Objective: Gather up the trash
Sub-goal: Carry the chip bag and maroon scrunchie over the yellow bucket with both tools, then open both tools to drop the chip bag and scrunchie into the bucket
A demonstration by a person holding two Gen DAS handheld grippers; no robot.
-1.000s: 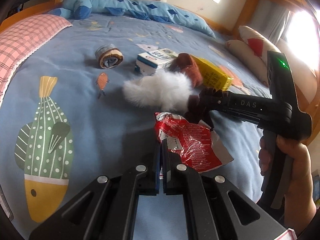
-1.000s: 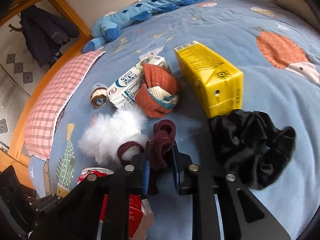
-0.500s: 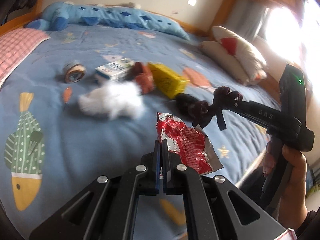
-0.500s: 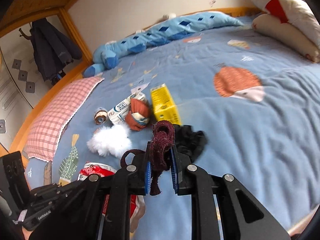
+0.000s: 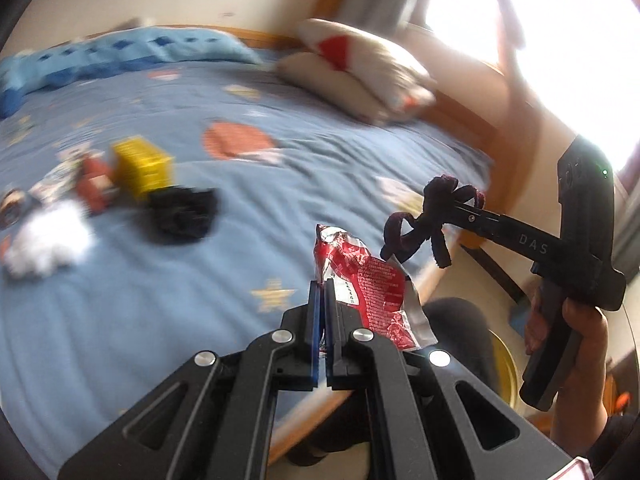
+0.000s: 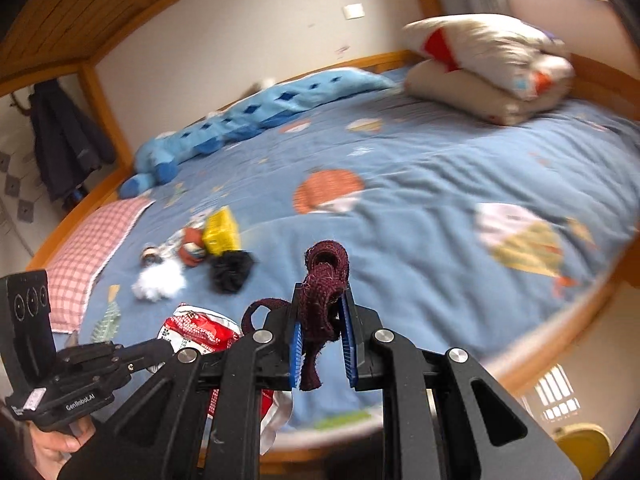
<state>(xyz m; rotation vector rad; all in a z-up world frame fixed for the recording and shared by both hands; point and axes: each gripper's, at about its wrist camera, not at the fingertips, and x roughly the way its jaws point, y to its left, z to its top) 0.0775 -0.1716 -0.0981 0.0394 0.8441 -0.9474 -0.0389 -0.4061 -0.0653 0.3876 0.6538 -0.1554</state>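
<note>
My left gripper (image 5: 323, 292) is shut on a crumpled red foil wrapper (image 5: 366, 280) and holds it in the air above the bed's near edge. My right gripper (image 6: 322, 324) is shut on a dark maroon knitted string (image 6: 322, 284), also lifted off the bed; it shows in the left wrist view (image 5: 430, 216) to the right of the wrapper. The wrapper also shows in the right wrist view (image 6: 198, 330). Left on the blue bedspread are a yellow carton (image 5: 140, 164), a black scrunchie (image 5: 184, 214), a white fluffy ball (image 5: 44, 240) and a red-orange sock (image 5: 94, 186).
A milk carton and a small roll lie blurred at the far left (image 5: 12, 208). Pillows (image 6: 488, 68) are stacked at the bed's head, and a blue plush (image 6: 248, 116) lies along the wall. A yellow round bin (image 6: 584, 448) stands on the floor beyond the wooden bed edge (image 6: 560, 328).
Both grippers have lifted and swung right, away from the pile toward the bed's edge, each carrying its item. The pile now lies farther off to the left.
</note>
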